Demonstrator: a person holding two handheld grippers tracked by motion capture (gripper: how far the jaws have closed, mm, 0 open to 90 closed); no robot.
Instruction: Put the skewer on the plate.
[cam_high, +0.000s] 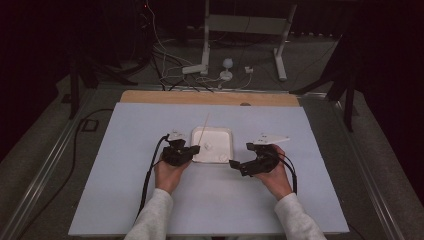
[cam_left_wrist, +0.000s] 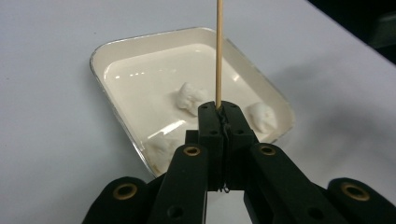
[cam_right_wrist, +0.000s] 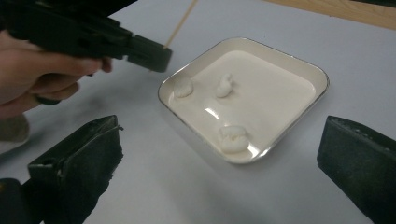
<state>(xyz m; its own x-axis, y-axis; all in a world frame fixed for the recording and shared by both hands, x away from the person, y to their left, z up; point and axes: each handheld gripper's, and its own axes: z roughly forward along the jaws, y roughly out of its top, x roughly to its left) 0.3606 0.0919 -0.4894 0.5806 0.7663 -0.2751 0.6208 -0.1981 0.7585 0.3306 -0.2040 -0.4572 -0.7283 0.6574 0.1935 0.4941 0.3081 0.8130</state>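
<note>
A white square dish (cam_high: 220, 136) (cam_left_wrist: 140, 51) (cam_right_wrist: 280, 93) sits mid-table with three soft white lumps in it (cam_right_wrist: 232, 138) (cam_right_wrist: 182, 87) (cam_right_wrist: 224, 85). My left gripper (cam_high: 194, 149) (cam_left_wrist: 220, 109) is at the dish's left edge, shut on a thin wooden skewer (cam_high: 203, 129) (cam_left_wrist: 218, 46) that rises from between its pads over the dish. In the right gripper view that left gripper (cam_right_wrist: 154, 53) reaches in from the upper left with the skewer (cam_right_wrist: 182, 21). My right gripper (cam_high: 234, 164) (cam_right_wrist: 222, 135) stands wide open at the dish's near right corner, nothing between its fingers (cam_right_wrist: 79, 163).
A pale blue sheet (cam_high: 150, 200) covers the table, and a wooden strip (cam_high: 210, 97) runs along its far edge. Beyond the table are white stand legs (cam_high: 205, 45) and loose cables (cam_high: 170, 75) on the floor. Sleeved forearms (cam_high: 155, 215) enter from the bottom.
</note>
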